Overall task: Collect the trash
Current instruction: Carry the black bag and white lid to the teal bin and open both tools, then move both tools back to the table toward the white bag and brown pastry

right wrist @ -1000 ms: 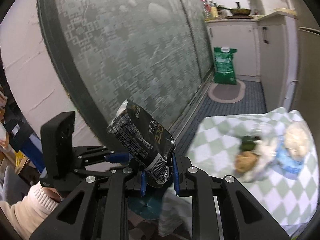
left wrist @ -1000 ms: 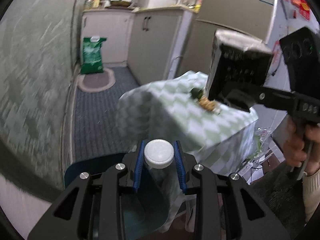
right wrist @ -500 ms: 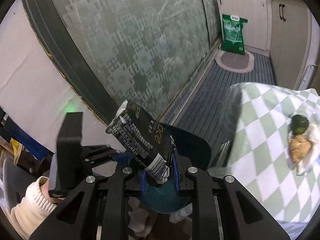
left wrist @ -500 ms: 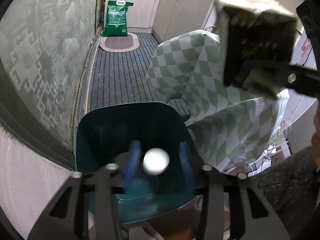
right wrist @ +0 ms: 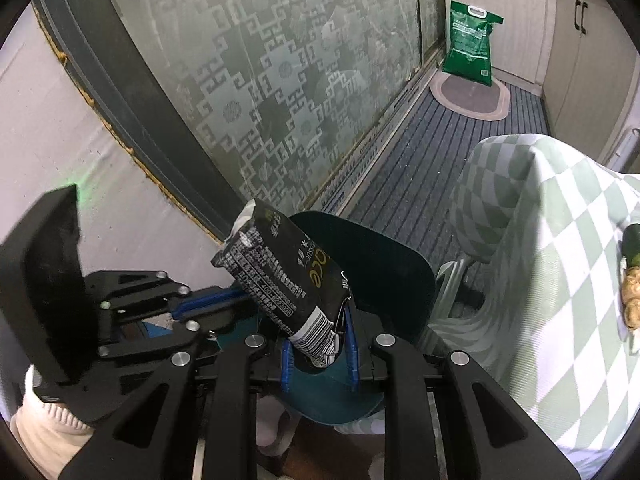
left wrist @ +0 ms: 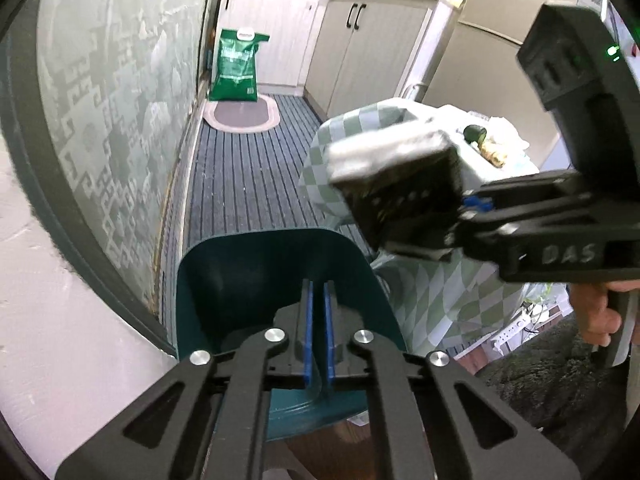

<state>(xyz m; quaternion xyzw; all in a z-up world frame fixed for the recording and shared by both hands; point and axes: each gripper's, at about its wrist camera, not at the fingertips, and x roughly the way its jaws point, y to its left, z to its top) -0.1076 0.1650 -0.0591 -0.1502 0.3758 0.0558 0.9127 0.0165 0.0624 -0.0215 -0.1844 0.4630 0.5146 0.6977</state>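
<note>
A dark teal bin (left wrist: 240, 276) stands on the floor beside the table. My left gripper (left wrist: 317, 292) hangs over the bin's mouth, shut, with nothing between its blue pads. Seen from the right wrist, the left gripper (right wrist: 234, 296) sits just left of the bin (right wrist: 384, 256). My right gripper (right wrist: 318, 330) is shut on the lower end of a black snack packet (right wrist: 280, 268), which hangs tilted above the bin. The same packet (left wrist: 400, 188) shows blurred at the right of the left wrist view. No bottle is in view.
A table with a green checked cloth (right wrist: 560, 248) stands to the right, with food scraps (right wrist: 632, 280) on it. A patterned glass door (right wrist: 280, 80) runs along the left. A green bag (left wrist: 236, 66) and an oval mat (left wrist: 240, 114) lie at the far end.
The left gripper held a white-capped bottle, opened over the bin so the bottle dropped out of sight, then shut empty. The right gripper moved down toward the bin with the packet.
</note>
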